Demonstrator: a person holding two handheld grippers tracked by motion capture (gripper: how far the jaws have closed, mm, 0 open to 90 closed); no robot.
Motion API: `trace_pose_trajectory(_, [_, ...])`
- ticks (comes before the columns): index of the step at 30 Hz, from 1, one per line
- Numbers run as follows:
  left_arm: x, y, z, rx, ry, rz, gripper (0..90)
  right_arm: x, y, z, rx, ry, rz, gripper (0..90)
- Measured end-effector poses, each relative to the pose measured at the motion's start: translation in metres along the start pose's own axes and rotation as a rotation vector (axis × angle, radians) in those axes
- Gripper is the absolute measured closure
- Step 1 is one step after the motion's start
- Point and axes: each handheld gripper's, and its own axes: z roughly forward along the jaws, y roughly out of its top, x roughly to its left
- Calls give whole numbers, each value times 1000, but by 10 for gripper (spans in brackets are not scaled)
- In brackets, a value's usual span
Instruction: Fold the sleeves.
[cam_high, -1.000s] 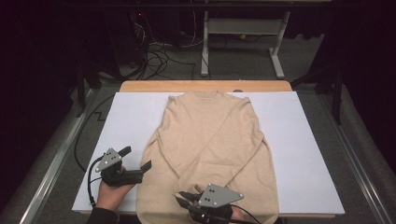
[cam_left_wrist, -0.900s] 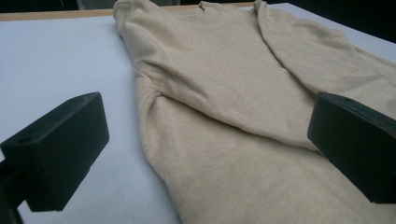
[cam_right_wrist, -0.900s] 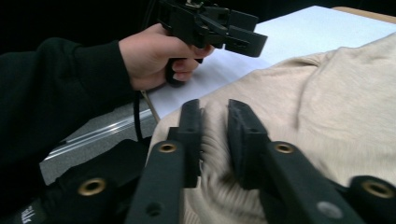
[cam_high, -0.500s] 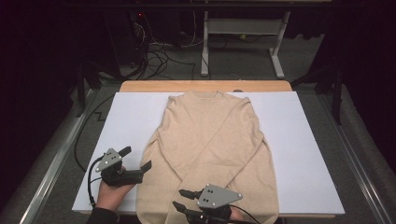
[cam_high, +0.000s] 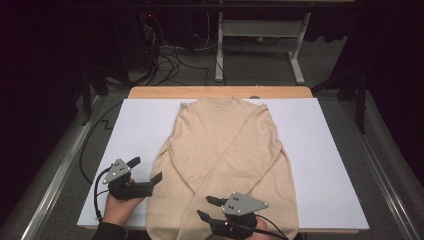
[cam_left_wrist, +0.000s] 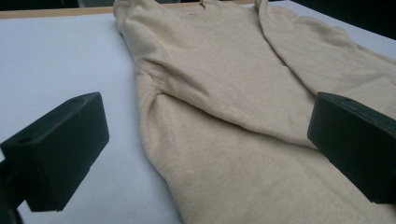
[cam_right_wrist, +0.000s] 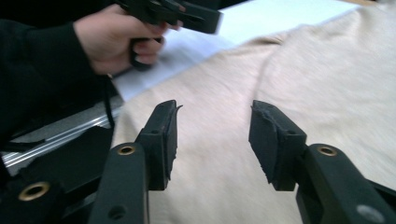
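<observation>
Right gripper: low over sweater hem at near table edge, jaws apart, just been opening, nothing clamped; knit visible under gap between pads. Left gripper: held in left hand beside sweater's left side, jaws wide apart, nothing between them, white sheet and sweater edge beyond. Sweater: beige, flat on white sheet, neck at far end, both sleeves folded across front, hem at near edge.
</observation>
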Motion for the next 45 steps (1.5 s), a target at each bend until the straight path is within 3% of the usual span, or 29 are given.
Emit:
trace_pose_trajectory(13, [-3, 1, 1, 7, -4, 10, 0, -34, -26, -16, 28, -112, 36, 418])
trace_pose_trajectory(24, [-5, 0, 4, 49, 9, 15, 0, -59, -36, -29, 19, -188, 71, 303])
trace_pose_trajectory(34, [-6, 0, 7, 85, 22, 34, 0, -91, -44, -48, -2, -266, 128, 176])
trace_pose_trajectory(45, [-6, -1, 11, 124, 27, 31, 0, -123, -55, -76, -8, -403, 197, 30])
